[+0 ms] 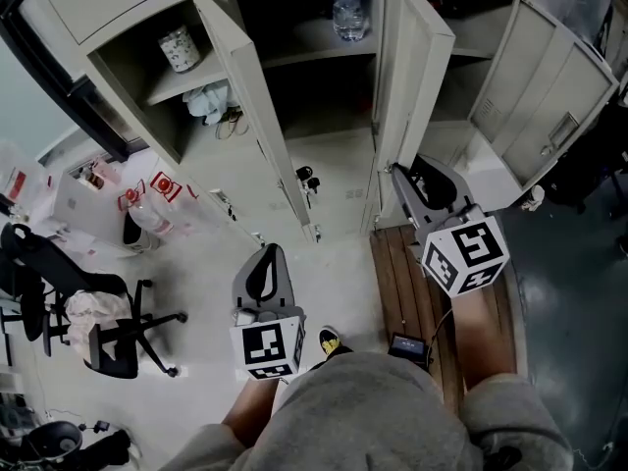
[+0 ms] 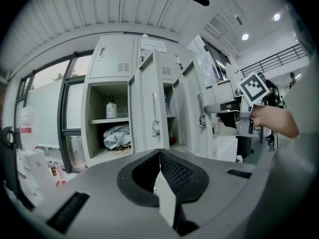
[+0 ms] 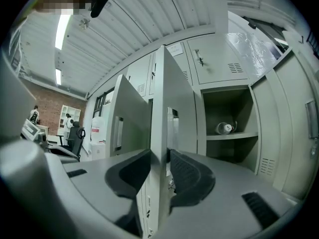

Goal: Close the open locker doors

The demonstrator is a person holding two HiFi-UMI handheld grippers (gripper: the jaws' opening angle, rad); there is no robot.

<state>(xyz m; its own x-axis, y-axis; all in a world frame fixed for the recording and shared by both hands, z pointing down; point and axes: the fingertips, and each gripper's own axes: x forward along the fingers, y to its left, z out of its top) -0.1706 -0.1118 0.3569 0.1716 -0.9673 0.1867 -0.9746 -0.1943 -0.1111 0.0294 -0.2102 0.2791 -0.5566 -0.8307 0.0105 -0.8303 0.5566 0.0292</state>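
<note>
My right gripper [image 3: 160, 154] holds its jaws wide astride the free edge of the locker door [image 1: 417, 77] at 1 o'clock, which I judge stiff, light sheet metal, best pushed there; my left gripper [image 2: 159, 153] has jaws closed, empty

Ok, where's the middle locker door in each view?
Head view: the middle locker door upper centre-right, the right gripper at its free edge.
Left gripper view: the door is just right of centre.
Right gripper view: the door is dead centre, edge-on between the open jaws.
Shared landmark: the left locker door, left of it in all three.
</note>
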